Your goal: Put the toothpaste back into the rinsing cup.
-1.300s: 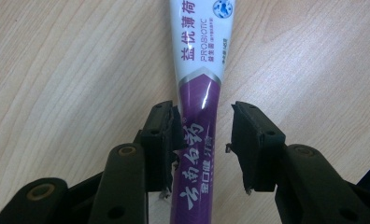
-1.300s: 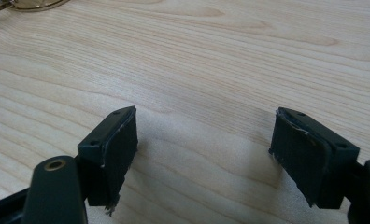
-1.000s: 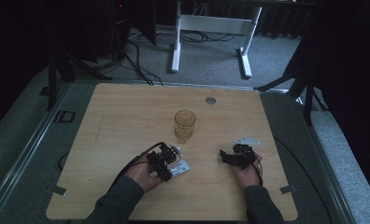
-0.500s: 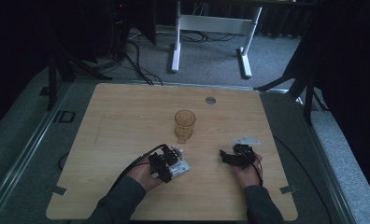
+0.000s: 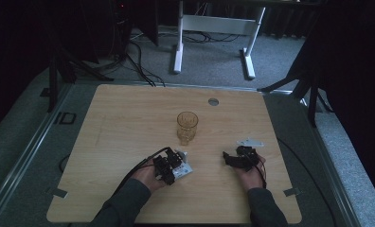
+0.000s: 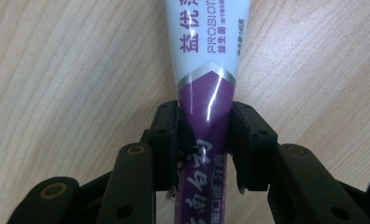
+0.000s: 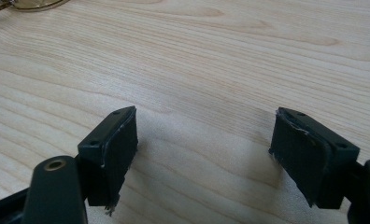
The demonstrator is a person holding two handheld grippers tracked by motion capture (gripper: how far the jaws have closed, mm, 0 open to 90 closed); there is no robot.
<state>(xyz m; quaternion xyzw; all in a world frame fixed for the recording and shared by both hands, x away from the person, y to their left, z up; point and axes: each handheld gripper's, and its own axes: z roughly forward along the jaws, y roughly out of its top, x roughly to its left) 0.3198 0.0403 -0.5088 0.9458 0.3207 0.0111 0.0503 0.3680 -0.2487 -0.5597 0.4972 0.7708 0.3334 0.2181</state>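
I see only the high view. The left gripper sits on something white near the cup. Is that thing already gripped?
Observer: Yes. In the left gripper view, the left gripper has just been closing, and both pads now press the sides of a tube.
Operator: What kind of tube is it?
Observer: White at the far part, purple between the jaws, with the word PROBIOTIC printed on it. It lies flat on the table.
Operator: And the right gripper, is anything in it?
Observer: No. The right gripper has its jaws wide apart, with bare wood between them.
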